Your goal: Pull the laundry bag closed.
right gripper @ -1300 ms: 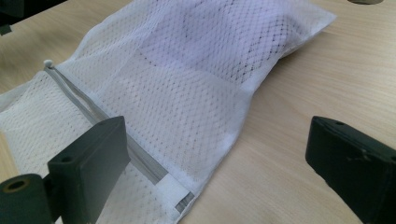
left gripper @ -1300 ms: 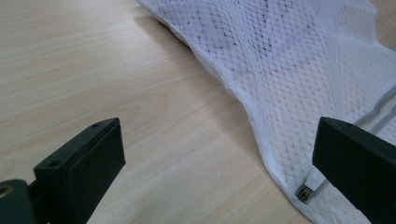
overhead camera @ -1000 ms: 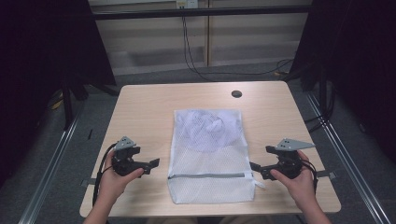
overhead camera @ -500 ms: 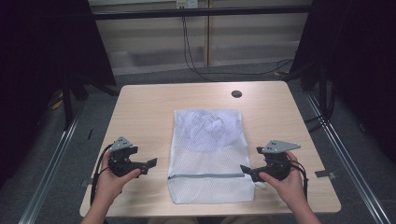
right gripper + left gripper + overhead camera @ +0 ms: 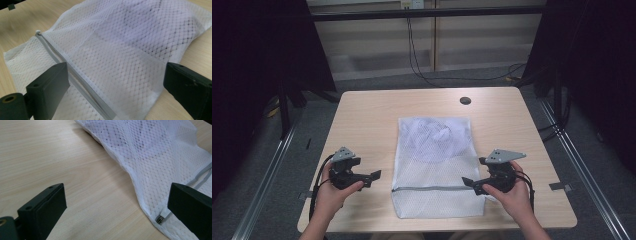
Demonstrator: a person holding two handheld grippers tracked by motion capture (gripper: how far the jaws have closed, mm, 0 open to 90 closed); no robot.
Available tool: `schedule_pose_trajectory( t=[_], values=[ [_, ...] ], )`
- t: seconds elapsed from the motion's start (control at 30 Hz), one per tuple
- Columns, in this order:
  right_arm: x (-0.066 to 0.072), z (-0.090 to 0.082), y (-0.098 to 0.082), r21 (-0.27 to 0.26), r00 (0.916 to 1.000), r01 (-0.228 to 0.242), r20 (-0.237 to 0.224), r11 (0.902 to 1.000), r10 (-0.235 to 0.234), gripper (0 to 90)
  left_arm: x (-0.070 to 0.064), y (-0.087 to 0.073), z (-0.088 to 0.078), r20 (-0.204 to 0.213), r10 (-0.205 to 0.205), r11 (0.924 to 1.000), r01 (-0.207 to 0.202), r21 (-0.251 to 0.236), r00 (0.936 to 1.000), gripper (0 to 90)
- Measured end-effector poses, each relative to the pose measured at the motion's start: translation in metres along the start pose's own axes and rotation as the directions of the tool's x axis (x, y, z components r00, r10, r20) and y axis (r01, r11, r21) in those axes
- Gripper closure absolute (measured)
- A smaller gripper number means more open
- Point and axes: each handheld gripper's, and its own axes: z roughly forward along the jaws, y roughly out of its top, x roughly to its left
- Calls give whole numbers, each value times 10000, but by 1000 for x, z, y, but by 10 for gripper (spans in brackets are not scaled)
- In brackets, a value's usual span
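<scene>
Basically a white mesh laundry bag lay flat mid-table on the light wood-grain table, something pale bundled inside toward its far end. Its grey zipper ran across near the person's edge, with the pull at the left side seam. Left gripper was held just beside the bag's left edge, jaws spread wide, nothing between them; its own view showed bare wood and the seam between the black jaws. Right gripper sat over the bag's right edge at zipper height, jaws also wide apart and empty, mesh and zipper framed between them. Likely lined up on both sides to pinch the bag at the zipper line, judging from placement. Mesh was a fine net, soft, semi-sheer, slightly rumpled; jaws were blocky matte plastic. A small dark round disc sat near the far edge.
</scene>
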Motion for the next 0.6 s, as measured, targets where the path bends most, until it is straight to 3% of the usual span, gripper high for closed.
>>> schedule_pose_trajectory(
  t=[0.6],
  values=[
    [27, 30, 16, 341, 9976, 467, -529, 9983, -448, 62, 0, -1, -1, 56, 53, 10000, -54, 67, 10000, 17]
  ],
)
